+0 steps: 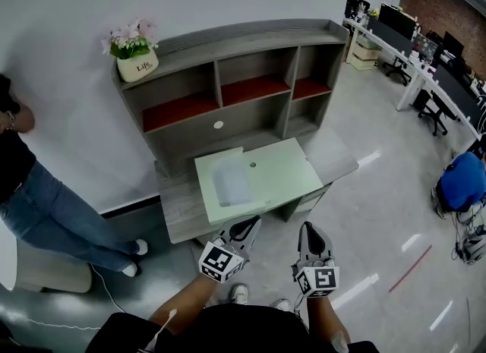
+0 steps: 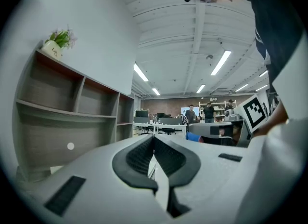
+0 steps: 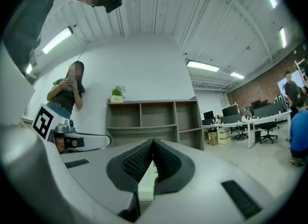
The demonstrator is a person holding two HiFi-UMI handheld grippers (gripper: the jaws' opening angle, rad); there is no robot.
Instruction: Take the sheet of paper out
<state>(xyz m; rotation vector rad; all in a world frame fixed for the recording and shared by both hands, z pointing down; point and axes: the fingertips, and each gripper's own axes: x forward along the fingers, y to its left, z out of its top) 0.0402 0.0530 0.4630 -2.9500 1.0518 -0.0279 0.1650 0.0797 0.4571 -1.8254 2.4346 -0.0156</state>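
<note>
A pale green flat cover point(image 1: 285, 171) lies on the grey desk point(image 1: 178, 215) under the shelf unit. On its left half rests a whitish, glossy sheet point(image 1: 231, 183); whether it is bare paper or in a sleeve I cannot tell. My left gripper point(image 1: 250, 224) hovers at the desk's front edge, just short of the cover, shut and empty. My right gripper point(image 1: 307, 228) is beside it to the right, off the desk's front edge, also shut with nothing held. In the left gripper view the pads point(image 2: 143, 154) meet. In the right gripper view the pads point(image 3: 138, 160) touch too, aimed at the shelves.
The grey shelf unit point(image 1: 228, 89) stands on the desk's back, with a potted plant point(image 1: 135, 54) on top. A person in jeans point(image 1: 45, 207) stands at the left by the wall. Office desks and chairs point(image 1: 425, 78) fill the right, and a person in blue point(image 1: 462, 181) crouches there.
</note>
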